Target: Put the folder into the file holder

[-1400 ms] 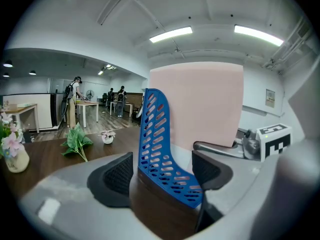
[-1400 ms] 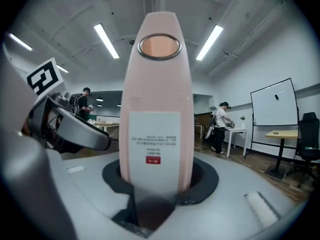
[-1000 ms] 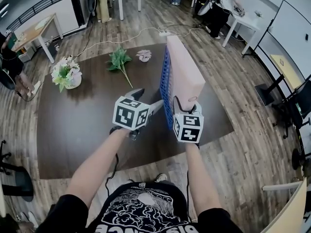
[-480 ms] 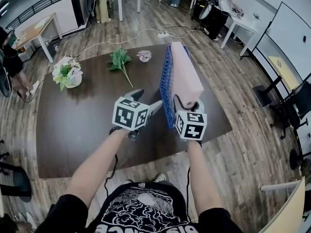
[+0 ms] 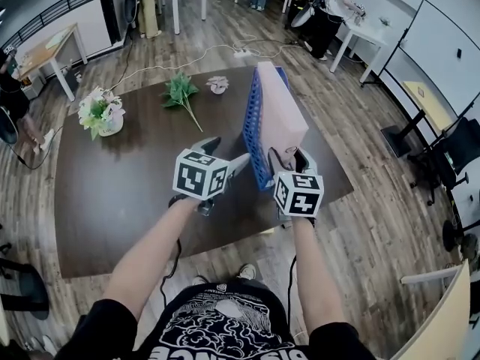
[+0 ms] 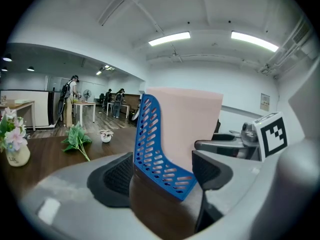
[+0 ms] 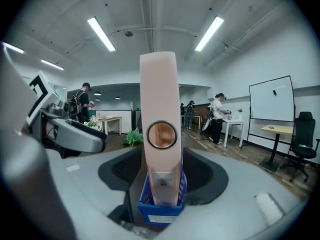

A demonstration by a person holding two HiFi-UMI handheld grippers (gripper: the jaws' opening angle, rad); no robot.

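Observation:
A pink folder stands upright in the blue perforated file holder on the dark brown table. My right gripper faces the folder's spine at the holder's near end. Its jaws have just been opening. The spine stands between them with a gap on each side, so the pads do not press it. My left gripper is open and empty, just left of the holder. In the left gripper view the holder's blue side and the folder lie a little beyond the jaws.
On the table's far left stand a vase of flowers, a green leafy sprig and a small pale flower. The table's near edge is just under my hands. White desks, people and a whiteboard lie beyond.
The right gripper's jaws have spread off the folder's spine and the gripper has drawn back slightly toward me. The folder stays standing in the holder. The left gripper has barely shifted.

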